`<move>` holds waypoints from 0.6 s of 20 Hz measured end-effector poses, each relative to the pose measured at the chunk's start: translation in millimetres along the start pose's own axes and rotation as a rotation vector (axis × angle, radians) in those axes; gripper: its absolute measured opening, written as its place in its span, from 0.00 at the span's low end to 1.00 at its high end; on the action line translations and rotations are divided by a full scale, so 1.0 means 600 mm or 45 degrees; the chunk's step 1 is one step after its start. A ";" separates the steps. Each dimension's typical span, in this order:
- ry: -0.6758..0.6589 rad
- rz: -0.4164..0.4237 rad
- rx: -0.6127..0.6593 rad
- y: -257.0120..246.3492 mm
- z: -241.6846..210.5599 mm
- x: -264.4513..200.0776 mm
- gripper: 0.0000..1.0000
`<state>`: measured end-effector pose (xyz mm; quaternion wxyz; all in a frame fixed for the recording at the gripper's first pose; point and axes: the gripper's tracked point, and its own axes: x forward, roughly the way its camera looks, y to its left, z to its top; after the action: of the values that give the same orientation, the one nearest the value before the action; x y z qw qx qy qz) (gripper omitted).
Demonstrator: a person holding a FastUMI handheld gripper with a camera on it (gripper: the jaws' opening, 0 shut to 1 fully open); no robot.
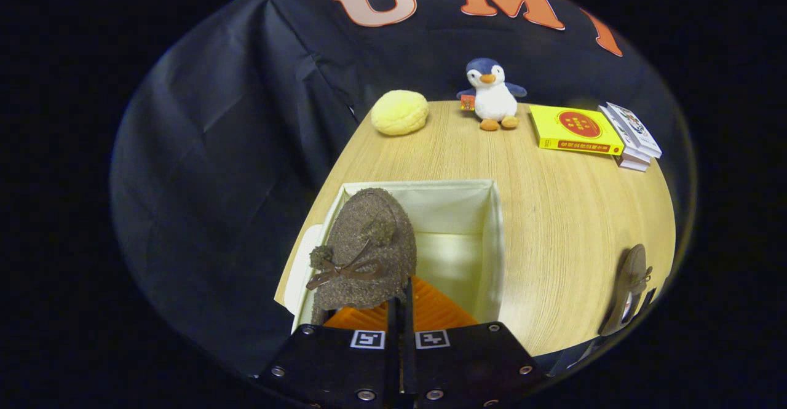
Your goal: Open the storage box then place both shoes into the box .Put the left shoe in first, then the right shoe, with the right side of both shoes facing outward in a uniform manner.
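Note:
The white storage box stands open on the wooden table, right ahead of my fingers. A brown fuzzy shoe with a small bow hangs over the box's left half, toe pointing away from me. My gripper is shut on the shoe's near edge, the fingers pressed almost together. A second brown shoe lies on the table well to the right of the box. A white flap, maybe the lid, hangs off the box's left side.
Along the table's far side sit a yellow plush bun, a toy penguin, a yellow book and a small stack of books. The table's left edge runs close beside the box.

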<state>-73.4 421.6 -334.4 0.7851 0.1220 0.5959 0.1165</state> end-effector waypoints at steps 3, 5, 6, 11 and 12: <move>0.092 -0.032 -0.002 0.012 -0.018 0.046 0.04; 0.135 -0.057 0.016 0.016 -0.031 0.072 0.04; 0.163 -0.072 0.025 0.016 -0.039 0.083 0.04; 0.314 -0.103 0.039 0.017 -0.086 0.134 0.07; 0.351 -0.079 0.050 0.025 -0.097 0.139 0.12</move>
<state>-108.3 466.5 -420.4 0.6963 0.1019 0.7039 0.0963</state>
